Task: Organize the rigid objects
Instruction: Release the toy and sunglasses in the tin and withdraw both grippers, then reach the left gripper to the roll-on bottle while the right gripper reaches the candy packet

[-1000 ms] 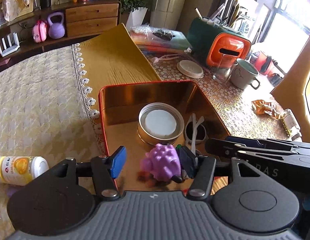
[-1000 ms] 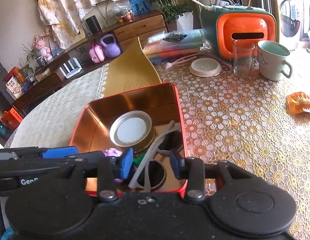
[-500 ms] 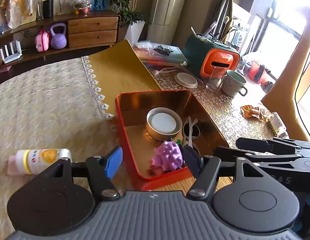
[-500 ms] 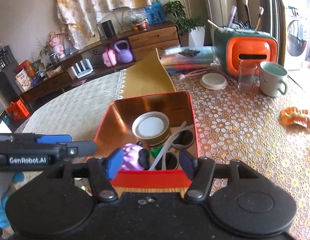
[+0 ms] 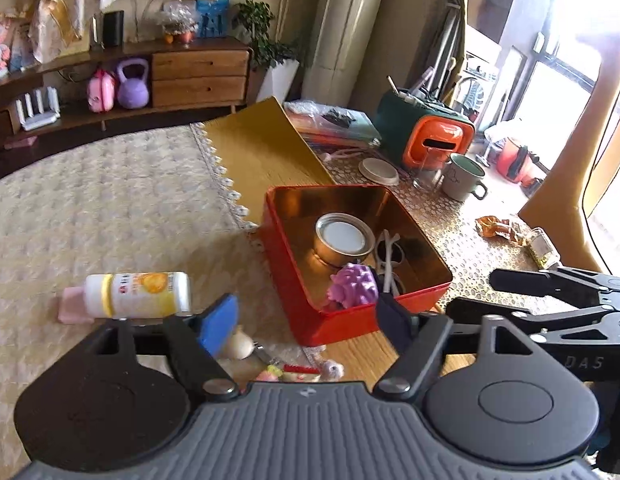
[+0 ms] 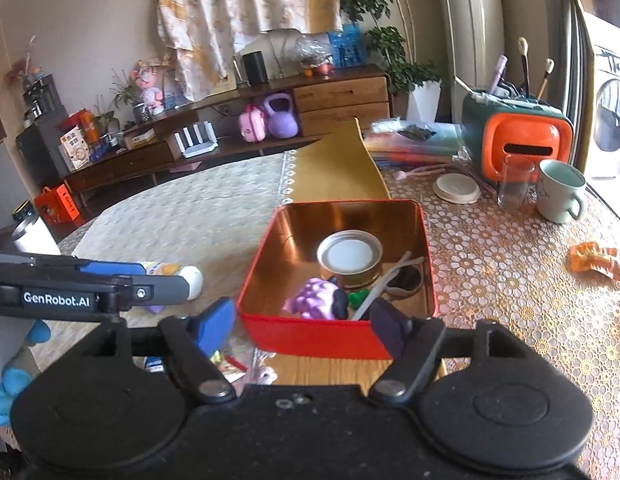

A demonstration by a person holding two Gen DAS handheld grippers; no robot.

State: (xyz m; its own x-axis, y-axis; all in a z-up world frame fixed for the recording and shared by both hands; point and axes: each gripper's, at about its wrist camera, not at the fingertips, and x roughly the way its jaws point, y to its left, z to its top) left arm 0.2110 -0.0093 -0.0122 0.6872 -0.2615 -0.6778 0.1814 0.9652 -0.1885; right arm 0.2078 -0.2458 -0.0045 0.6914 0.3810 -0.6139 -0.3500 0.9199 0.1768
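Both grippers empty, tin partly filled

Ahead of the left gripper [image 5: 306, 322] and right gripper [image 6: 304, 326], jaws opening on nothing, the red tin [image 6: 425, 240] holds a jar lid [image 6: 349, 252], purple spiky ball [image 6: 315, 296] and sunglasses [image 6: 405, 278]; the white bottle [image 5: 138, 295] and small trinkets [image 5: 298, 372] remain on the desk, left of and below the left gripper.

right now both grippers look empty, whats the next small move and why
Probably bring the left gripper, its jaws opening with nothing between them, down toward the white bottle lying on the tablecloth: it is outside the red tin, which already holds the purple toy.
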